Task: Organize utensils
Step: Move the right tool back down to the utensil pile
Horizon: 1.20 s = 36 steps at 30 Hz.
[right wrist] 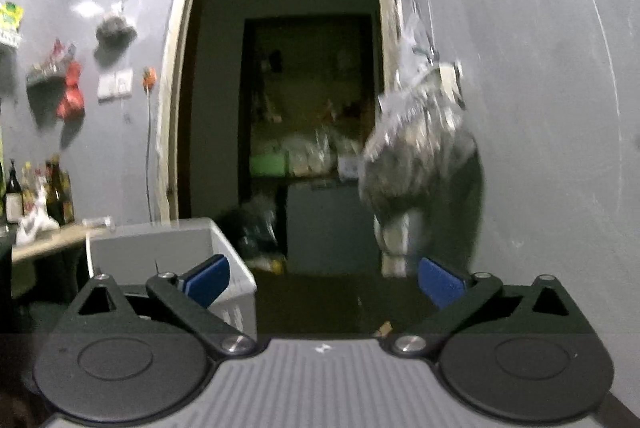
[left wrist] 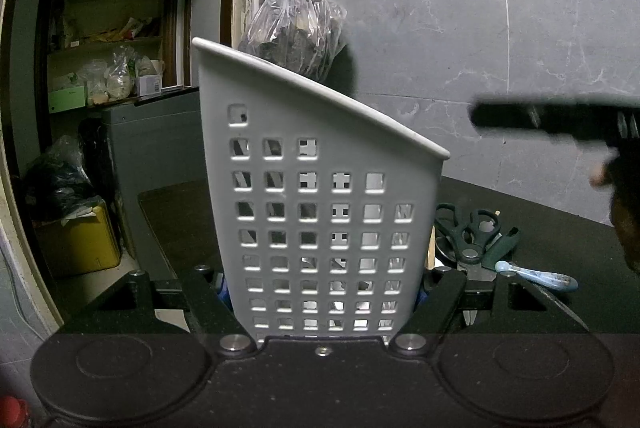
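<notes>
Clamped between the blue pads of the left gripper point(left wrist: 322, 292): tall grey plastic utensil holder with square perforations and a slanted rim point(left wrist: 320, 188), upright on the black countertop point(left wrist: 540, 228), filling the middle of the left wrist view, pads pressed to both side walls near its base. Behind it, grey marble-look tiled wall point(left wrist: 480, 8), and a clear plastic bag of dark contents point(left wrist: 298, 32) hanging from a wall fitting. Left of that, open doorway to a dim pantry with cluttered shelves point(left wrist: 108, 40).

Spread wide, holding nothing: right gripper point(right wrist: 322, 282), blue pads point(right wrist: 208, 280) well apart, bare dark counter between them, picture blurred. Same grey holder point(right wrist: 172, 252) low at the left of the right wrist view, just behind the left-side pad. From the left wrist view, that right gripper point(left wrist: 560, 122) seen as a dark blur at the right edge, above the counter.

Just beside the holder on its right, lying flat: dark green-handled scissors point(left wrist: 472, 232). Touching the scissors' lower end, pale blue plastic-handled utensil point(left wrist: 536, 274), its working end hidden.
</notes>
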Tool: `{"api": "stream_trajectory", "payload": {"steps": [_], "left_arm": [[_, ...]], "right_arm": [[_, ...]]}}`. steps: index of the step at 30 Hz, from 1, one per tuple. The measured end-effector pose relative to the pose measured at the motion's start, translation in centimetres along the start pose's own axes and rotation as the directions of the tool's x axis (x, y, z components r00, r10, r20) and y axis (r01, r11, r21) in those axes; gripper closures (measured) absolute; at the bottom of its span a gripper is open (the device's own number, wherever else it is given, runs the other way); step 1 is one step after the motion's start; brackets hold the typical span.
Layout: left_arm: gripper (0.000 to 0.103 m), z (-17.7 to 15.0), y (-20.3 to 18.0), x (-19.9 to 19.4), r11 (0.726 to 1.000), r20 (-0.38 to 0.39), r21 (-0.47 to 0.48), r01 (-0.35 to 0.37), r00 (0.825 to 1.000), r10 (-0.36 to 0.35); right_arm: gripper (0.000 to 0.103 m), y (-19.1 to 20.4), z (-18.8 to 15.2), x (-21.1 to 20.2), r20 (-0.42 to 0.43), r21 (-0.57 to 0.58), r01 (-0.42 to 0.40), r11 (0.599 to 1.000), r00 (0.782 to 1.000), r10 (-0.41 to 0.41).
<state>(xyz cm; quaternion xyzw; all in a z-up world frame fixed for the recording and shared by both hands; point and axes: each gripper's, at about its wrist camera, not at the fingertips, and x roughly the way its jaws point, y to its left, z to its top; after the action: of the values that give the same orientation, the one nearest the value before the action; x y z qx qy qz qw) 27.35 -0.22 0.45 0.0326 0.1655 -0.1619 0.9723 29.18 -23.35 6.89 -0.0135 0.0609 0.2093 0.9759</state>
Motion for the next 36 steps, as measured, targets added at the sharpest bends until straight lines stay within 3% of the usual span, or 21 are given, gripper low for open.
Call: {"api": "stream_trajectory", "payload": {"steps": [4, 8, 15, 18, 21, 24, 26, 31, 36], "left_arm": [[0.027, 0.0, 0.0, 0.0, 1.0, 0.0, 0.0, 0.0, 1.0, 0.0], [0.027, 0.0, 0.0, 0.0, 1.0, -0.001, 0.0, 0.0, 1.0, 0.0], [0.027, 0.0, 0.0, 0.1, 1.0, 0.0, -0.001, 0.0, 1.0, 0.0], [0.027, 0.0, 0.0, 0.0, 1.0, 0.0, 0.0, 0.0, 1.0, 0.0], [0.027, 0.0, 0.0, 0.0, 1.0, 0.0, 0.0, 0.0, 1.0, 0.0], [0.027, 0.0, 0.0, 0.1, 1.0, 0.0, 0.001, 0.0, 1.0, 0.0], [0.027, 0.0, 0.0, 0.1, 1.0, 0.0, 0.001, 0.0, 1.0, 0.0], [0.027, 0.0, 0.0, 0.0, 1.0, -0.001, 0.001, 0.0, 1.0, 0.0], [0.027, 0.0, 0.0, 0.1, 1.0, 0.0, 0.001, 0.0, 1.0, 0.0]], "right_arm": [[0.0, -0.6, -1.9, -0.7, -0.132, 0.023, -0.014, 1.0, 0.991, 0.017], [0.0, -0.7, -3.9, -1.4, -0.247, 0.021, -0.022, 1.0, 0.969, 0.026], [0.0, -1.4, -6.5, -2.2, -0.373, 0.006, 0.015, 1.0, 0.928, -0.012], [0.0, -2.6, -7.3, -2.0, -0.431, 0.059, 0.063, 0.996, 0.902, -0.032], [0.002, -4.4, -8.0, -1.9, -0.45, 0.175, 0.092, 0.98, 0.893, -0.004], [0.015, -6.0, -8.3, -2.0, -0.441, 0.278, 0.098, 0.956, 0.897, 0.036], [0.039, -6.2, -8.2, -2.0, -0.448, 0.276, 0.098, 0.956, 0.893, 0.038], [0.076, -5.4, -8.3, -2.5, -0.474, 0.224, 0.106, 0.969, 0.88, 0.013], [0.08, -3.5, -7.9, -3.3, -0.495, 0.194, 0.066, 0.979, 0.868, 0.039]]}}
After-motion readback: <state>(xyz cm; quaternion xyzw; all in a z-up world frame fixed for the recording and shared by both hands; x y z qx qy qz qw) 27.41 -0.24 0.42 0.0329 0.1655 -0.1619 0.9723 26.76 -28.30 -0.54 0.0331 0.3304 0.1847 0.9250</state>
